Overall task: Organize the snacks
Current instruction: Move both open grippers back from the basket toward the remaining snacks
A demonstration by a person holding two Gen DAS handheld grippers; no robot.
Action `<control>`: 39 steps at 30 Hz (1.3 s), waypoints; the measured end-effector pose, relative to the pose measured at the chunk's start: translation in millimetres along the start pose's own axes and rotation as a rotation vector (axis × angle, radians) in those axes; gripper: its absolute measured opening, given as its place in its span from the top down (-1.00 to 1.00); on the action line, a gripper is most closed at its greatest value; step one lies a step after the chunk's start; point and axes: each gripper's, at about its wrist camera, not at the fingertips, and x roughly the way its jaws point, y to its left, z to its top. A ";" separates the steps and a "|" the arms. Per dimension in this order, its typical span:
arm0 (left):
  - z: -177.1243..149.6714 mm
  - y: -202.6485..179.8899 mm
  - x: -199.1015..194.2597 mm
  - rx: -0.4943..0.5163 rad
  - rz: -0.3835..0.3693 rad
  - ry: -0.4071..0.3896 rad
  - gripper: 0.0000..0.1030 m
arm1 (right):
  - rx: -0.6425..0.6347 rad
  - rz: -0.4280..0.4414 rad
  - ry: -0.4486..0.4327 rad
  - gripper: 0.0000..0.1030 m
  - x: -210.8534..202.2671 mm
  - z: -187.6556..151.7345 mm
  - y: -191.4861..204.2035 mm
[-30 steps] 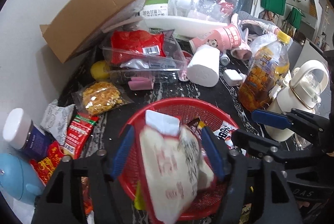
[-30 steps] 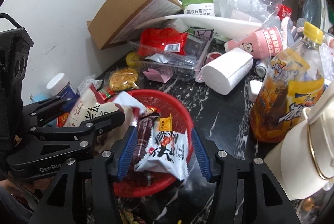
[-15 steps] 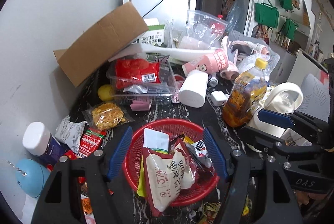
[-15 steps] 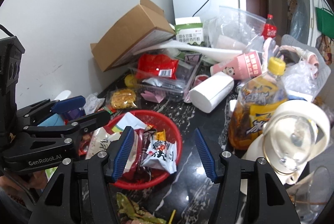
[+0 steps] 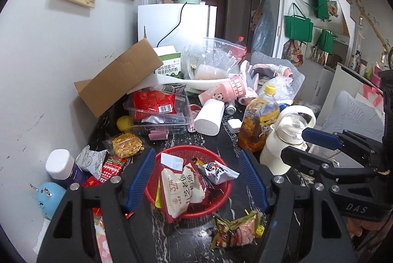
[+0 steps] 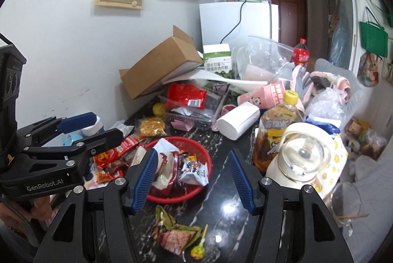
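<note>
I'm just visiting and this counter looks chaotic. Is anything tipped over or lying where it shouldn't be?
Yes. A cardboard box leans tilted against the wall, and a pink panda cup and a white paper roll lie on their sides. A crumpled wrapper and a lollipop lie on the counter outside the red basket.

A glossy black marble-look tabletop (image 6: 221,211) is seen at lower centre. The red basket (image 5: 221,196) is of perforated plastic, filled with shiny foil packets (image 5: 218,171). Matt brown cardboard (image 5: 118,81) is shown upper left.
</note>
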 end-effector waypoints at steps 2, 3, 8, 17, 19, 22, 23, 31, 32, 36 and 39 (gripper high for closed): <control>-3.1 -3.6 -10.3 0.004 -0.005 -0.007 -0.35 | 0.001 -0.006 -0.007 -0.16 -10.6 -3.2 2.6; -5.2 -5.0 -14.6 0.006 -0.009 -0.010 -0.35 | 0.001 -0.007 -0.009 -0.16 -13.8 -5.0 3.2; -18.0 -13.9 -29.3 0.019 -0.028 -0.006 -0.35 | -0.004 -0.019 -0.016 -0.16 -33.7 -17.7 8.8; -47.8 -27.9 -38.9 0.031 -0.062 0.034 -0.36 | 0.021 -0.037 0.017 -0.16 -46.5 -49.5 12.0; -55.0 -30.0 -38.2 0.031 -0.069 0.046 -0.36 | 0.029 -0.043 0.028 -0.16 -47.5 -58.0 11.4; -66.1 -30.8 -34.4 0.025 -0.078 0.070 -0.36 | 0.046 -0.046 0.048 -0.16 -46.8 -68.8 9.7; -69.6 -30.9 -32.7 0.021 -0.081 0.077 -0.36 | 0.053 -0.046 0.057 -0.16 -45.9 -73.6 8.7; -100.7 -28.0 -9.1 -0.003 -0.132 0.160 -0.36 | 0.090 -0.040 0.135 -0.16 -26.9 -108.5 6.6; -105.0 -27.8 -5.3 -0.006 -0.138 0.169 -0.36 | 0.096 -0.041 0.143 -0.16 -25.1 -112.3 6.2; -115.0 -26.4 5.0 -0.014 -0.145 0.189 -0.36 | 0.116 -0.047 0.185 -0.16 -11.7 -127.8 1.9; -122.1 -24.3 13.9 -0.025 -0.158 0.204 -0.36 | 0.128 -0.048 0.214 -0.16 -0.5 -138.2 -2.4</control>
